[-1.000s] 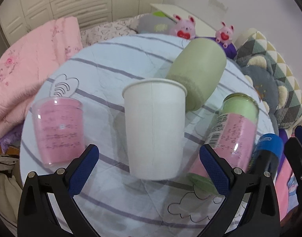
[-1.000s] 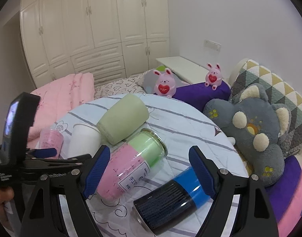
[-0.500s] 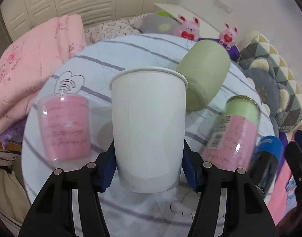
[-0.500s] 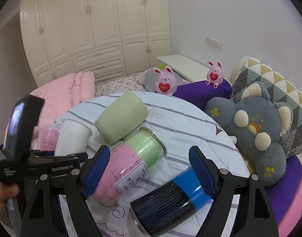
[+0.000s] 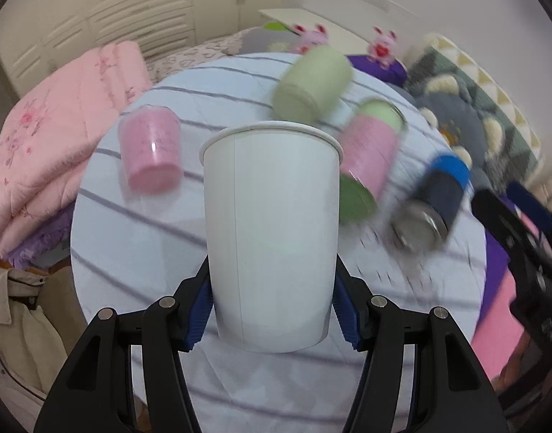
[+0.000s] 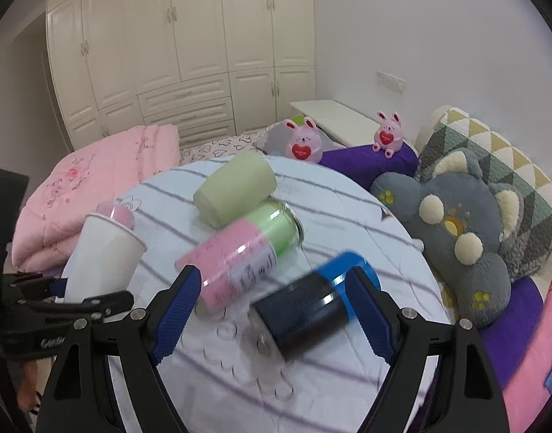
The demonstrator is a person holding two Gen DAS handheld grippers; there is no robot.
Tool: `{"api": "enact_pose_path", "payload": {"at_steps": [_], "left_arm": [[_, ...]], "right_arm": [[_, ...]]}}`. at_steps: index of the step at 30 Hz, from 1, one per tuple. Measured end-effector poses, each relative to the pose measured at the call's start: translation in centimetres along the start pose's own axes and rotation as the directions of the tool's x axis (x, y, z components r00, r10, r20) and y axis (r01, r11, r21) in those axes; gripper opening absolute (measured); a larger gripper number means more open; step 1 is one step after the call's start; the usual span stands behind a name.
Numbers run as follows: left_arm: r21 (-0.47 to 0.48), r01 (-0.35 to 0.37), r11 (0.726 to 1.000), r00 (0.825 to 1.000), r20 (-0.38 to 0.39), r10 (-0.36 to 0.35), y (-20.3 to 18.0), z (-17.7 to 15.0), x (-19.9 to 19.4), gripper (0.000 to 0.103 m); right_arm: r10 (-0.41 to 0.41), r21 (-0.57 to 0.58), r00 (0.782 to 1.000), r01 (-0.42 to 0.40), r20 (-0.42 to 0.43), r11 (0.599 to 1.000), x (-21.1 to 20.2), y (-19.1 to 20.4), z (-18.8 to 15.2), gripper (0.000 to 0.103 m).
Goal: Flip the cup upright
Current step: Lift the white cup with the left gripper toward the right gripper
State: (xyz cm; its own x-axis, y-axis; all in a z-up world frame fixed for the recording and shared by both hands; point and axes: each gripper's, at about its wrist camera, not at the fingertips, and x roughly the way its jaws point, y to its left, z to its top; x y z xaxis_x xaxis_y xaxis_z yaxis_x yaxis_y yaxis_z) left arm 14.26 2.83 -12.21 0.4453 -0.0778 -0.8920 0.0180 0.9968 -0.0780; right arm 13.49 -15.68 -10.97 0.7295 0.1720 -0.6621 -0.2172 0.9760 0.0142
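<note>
The left gripper (image 5: 272,310) pinches the white paper cup (image 5: 272,231) low on its sides with both blue pads, rim pointing away along the fingers — the flip looks underway. From the right wrist view the cup (image 6: 103,252) leans over the table (image 6: 348,216) edge, tilted, rim up. Next it likely needs levelling and setting down on its base. The right gripper (image 6: 272,314) hangs spread, holding nothing, above 2 lying cans
</note>
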Motion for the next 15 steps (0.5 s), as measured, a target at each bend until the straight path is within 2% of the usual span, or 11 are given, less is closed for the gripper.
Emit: {"api": "enact_pose_path", "payload": {"at_steps": [6, 9, 15], "left_arm": [[0.101, 0.026, 0.995, 0.999, -0.028, -0.023, -3.5, -3.3, 0.2, 0.060], [0.124, 0.060, 0.990, 0.998, -0.038, -0.056, -5.1, -3.9, 0.8, 0.060], [0.137, 0.052, 0.989, 0.998, -0.039, -0.047, -6.4, -4.7, 1.2, 0.061]], "right_arm": [[-0.025, 0.007, 0.999, 0.025, -0.025, 1.000, -1.6, -0.8, -2.7, 0.083], [-0.039, 0.011, 0.999, 0.040, -0.036, 0.999, -2.1, -1.3, -3.8, 0.083], [-0.043, 0.017, 0.998, 0.044, -0.054, 0.999, -2.3, -1.5, -5.3, 0.083]]}}
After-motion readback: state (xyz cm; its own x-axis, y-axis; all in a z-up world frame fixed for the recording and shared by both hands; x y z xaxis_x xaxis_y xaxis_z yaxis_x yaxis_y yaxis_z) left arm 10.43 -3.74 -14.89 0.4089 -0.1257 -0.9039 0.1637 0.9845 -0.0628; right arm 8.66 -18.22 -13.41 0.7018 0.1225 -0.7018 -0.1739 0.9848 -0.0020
